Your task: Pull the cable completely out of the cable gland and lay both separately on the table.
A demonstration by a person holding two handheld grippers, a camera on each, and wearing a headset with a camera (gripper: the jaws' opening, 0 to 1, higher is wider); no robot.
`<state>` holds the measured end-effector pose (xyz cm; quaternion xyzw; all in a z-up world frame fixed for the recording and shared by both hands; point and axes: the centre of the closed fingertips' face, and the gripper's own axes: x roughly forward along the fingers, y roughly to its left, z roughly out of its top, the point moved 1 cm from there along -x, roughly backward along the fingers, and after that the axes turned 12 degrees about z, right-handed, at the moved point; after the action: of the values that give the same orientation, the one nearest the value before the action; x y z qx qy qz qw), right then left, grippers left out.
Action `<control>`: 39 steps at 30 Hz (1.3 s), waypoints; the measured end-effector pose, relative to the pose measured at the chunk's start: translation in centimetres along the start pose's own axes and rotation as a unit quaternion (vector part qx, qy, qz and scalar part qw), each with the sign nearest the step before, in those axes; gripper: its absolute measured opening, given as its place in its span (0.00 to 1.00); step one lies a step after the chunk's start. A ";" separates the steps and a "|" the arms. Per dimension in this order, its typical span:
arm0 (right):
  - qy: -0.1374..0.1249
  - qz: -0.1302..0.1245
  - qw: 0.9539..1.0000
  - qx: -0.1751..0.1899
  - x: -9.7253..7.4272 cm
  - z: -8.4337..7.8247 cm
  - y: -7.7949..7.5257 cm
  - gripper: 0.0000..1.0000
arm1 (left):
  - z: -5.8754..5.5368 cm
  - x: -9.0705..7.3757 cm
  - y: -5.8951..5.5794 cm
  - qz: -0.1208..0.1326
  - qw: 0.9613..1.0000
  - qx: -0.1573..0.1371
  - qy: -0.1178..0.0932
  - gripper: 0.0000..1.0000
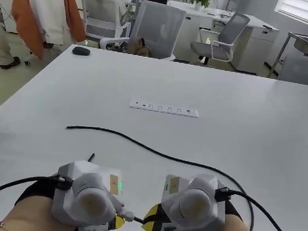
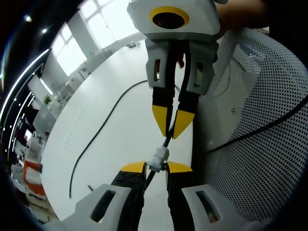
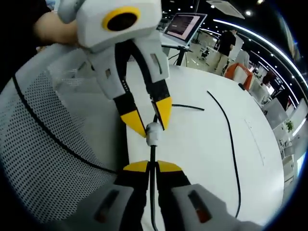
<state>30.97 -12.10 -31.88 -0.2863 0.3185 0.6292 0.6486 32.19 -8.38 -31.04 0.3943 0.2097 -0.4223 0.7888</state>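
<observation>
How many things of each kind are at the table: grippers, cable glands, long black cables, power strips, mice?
Grippers: 2, left gripper and right gripper
Cable gland: 1
Long black cable: 1
Power strip: 1
Mouse: 1
Total: 6

The plain white surface (image 1: 248,132) carries a thin black cable (image 1: 157,151). The small white cable gland (image 2: 159,157) is unpatterned. The white plastic left gripper (image 2: 155,167) and white plastic right gripper (image 3: 150,166) have black jaws with yellow tips. Beyond the far left corner are an orange and white jacket (image 1: 45,12) and grey mesh chairs (image 1: 155,28).
</observation>
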 end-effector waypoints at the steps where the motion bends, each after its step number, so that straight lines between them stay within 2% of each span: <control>1: 0.000 0.000 1.000 0.001 0.0 0.0 0.0 0.03 | 0.0 0.0 0.0 -0.001 1.000 -0.002 -0.001 0.17; 10: 0.046 -0.011 0.999 0.009 0.1 -1.9 -0.5 0.03 | -0.3 0.0 0.4 0.007 1.000 -0.005 0.005 0.17; 12: 0.067 -0.016 0.998 0.009 0.1 -2.6 -0.7 0.03 | -0.4 0.0 0.4 0.007 1.000 -0.004 0.006 0.17; 17: 0.084 -0.020 0.996 0.018 0.0 -3.4 -0.9 0.03 | -0.4 0.0 0.3 0.006 1.000 -0.004 0.008 0.17; 22: 0.137 -0.035 0.989 0.037 -0.3 -5.7 -1.4 0.03 | -0.4 0.0 0.3 0.006 1.000 -0.004 0.008 0.17; 31: 0.179 -0.056 0.979 0.073 -1.2 -8.0 -2.1 0.03 | -0.3 0.0 0.3 0.005 1.000 -0.004 0.008 0.17; 34: 0.182 -0.053 0.980 0.065 -1.1 -8.0 -2.1 0.04 | -0.4 0.0 0.3 0.005 1.000 -0.002 0.009 0.17; 37: 0.178 -0.044 0.981 0.060 -0.8 -7.7 -1.7 0.12 | -0.4 0.0 0.3 0.004 1.000 -0.004 0.009 0.17; 38: 0.170 -0.038 0.983 0.058 -0.7 -7.4 -1.5 0.15 | -0.4 0.0 0.2 0.003 1.000 -0.003 0.009 0.17; 39: 0.144 -0.028 0.988 0.054 -0.3 -6.4 -1.2 0.16 | -0.4 0.0 0.2 0.003 1.000 -0.002 0.009 0.17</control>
<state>31.86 -17.29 -35.79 -0.3474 0.4339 0.5449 0.6278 32.35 -8.05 -31.22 0.3967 0.2166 -0.4163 0.7889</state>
